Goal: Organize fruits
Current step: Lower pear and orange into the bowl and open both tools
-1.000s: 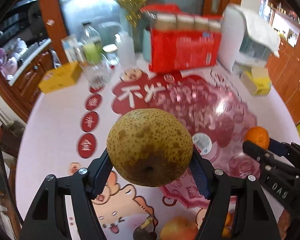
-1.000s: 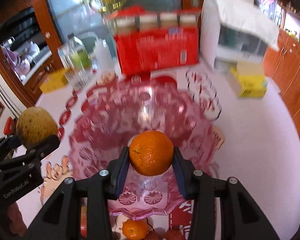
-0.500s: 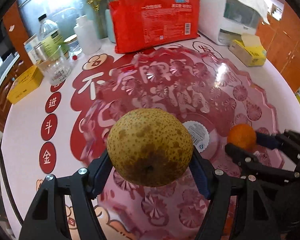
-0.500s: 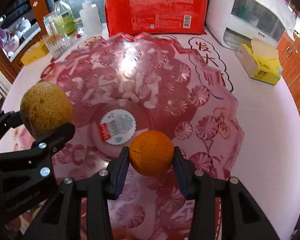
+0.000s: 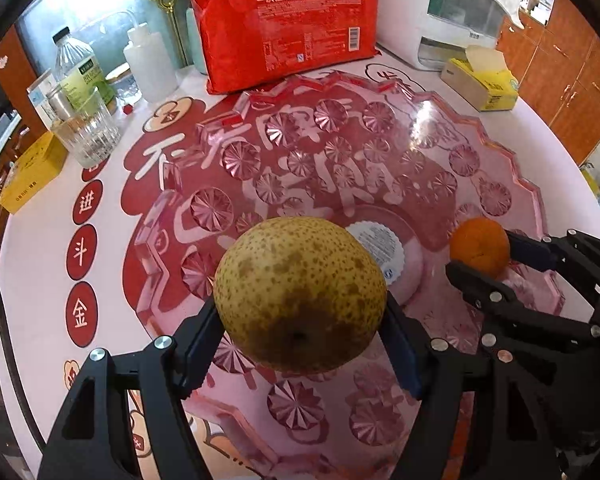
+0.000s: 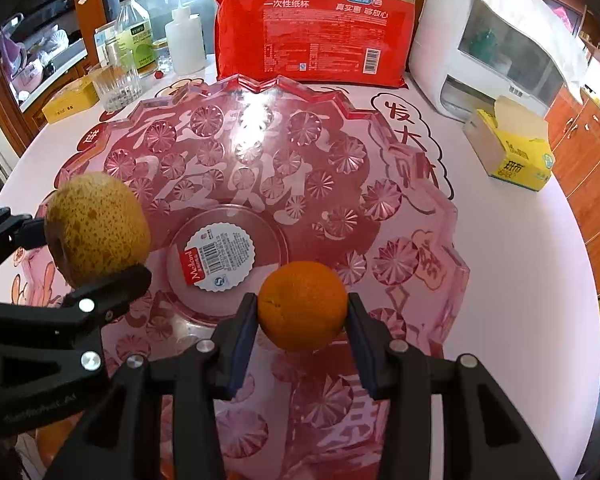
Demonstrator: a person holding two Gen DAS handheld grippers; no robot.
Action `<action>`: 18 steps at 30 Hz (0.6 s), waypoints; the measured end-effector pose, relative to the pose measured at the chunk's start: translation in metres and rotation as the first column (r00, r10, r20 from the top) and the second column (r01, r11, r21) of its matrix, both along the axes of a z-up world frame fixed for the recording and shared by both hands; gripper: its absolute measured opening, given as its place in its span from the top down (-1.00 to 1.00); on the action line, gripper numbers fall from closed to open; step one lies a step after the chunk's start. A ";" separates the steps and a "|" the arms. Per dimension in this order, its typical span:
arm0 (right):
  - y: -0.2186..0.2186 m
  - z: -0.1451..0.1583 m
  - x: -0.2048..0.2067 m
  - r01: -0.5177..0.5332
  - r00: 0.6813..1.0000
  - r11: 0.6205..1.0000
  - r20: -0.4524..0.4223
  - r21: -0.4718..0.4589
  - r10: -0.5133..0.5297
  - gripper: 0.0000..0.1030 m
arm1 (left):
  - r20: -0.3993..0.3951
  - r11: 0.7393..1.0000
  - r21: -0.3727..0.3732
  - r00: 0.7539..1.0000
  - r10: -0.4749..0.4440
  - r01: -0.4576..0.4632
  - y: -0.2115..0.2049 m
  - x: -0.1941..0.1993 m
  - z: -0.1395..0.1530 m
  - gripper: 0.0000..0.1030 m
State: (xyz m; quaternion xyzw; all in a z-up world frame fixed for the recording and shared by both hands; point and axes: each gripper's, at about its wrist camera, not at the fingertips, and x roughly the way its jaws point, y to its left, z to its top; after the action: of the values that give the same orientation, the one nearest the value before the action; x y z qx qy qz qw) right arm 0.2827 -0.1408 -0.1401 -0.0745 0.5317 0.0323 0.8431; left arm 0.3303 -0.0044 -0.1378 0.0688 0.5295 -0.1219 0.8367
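Gripping a speckled pear (image 5: 300,294), the left gripper (image 5: 302,320) hangs over the near left part of a pink glass bowl (image 5: 496,152); both pads press on the fruit's sides. Beside it, to the right, the right gripper (image 6: 303,320) clamps an orange (image 6: 303,305) between its blue pads, low over the bowl's near right slope. Whether either fruit touches the glass cannot be told. Both grippers point steeply down.

The bowl has a scalloped rim and cut star patterns, and a round white label (image 6: 219,258) sits at its centre, between the two fruits. It stands on a white table (image 6: 512,280) printed with red characters.

Far side of the table, left to right: a yellow box (image 5: 32,172), a ribbed glass (image 5: 88,136), a clear bottle with a green label (image 5: 80,72), a white squeeze bottle (image 5: 150,64), a red pack of paper cups (image 5: 288,28), a white appliance (image 6: 488,40), and an open yellow tissue box (image 6: 514,148). Wooden cabinets (image 5: 572,80) line the right wall.

At the near edge of the right wrist view, under the gripper frames, slivers of orange-coloured fruit show on the table; they are too hidden to identify.
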 end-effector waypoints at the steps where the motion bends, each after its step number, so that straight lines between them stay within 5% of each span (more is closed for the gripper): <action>1: -0.001 0.001 0.000 0.000 1.000 1.000 -0.001 0.009 0.000 0.13 | -0.005 1.000 -0.002 1.000 -0.002 0.002 0.000 -0.001 0.001 -0.46; 7: -0.013 0.011 -0.008 0.015 0.999 0.996 0.027 0.088 -0.017 -0.06 | 0.043 0.999 -0.032 0.999 0.019 -0.018 0.010 -0.011 0.023 -0.99; 18: -0.006 0.032 -0.029 0.050 0.997 0.992 0.044 0.117 -0.056 -0.16 | 0.089 0.997 -0.079 0.996 0.022 -0.015 0.018 -0.028 0.057 -0.99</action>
State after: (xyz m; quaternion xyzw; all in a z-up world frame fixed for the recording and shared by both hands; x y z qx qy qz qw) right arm 0.2542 -0.1471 -0.1082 -0.0121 0.5106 0.0390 0.8588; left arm 0.3027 0.0133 -0.0812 0.0363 0.4869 -0.1316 0.8627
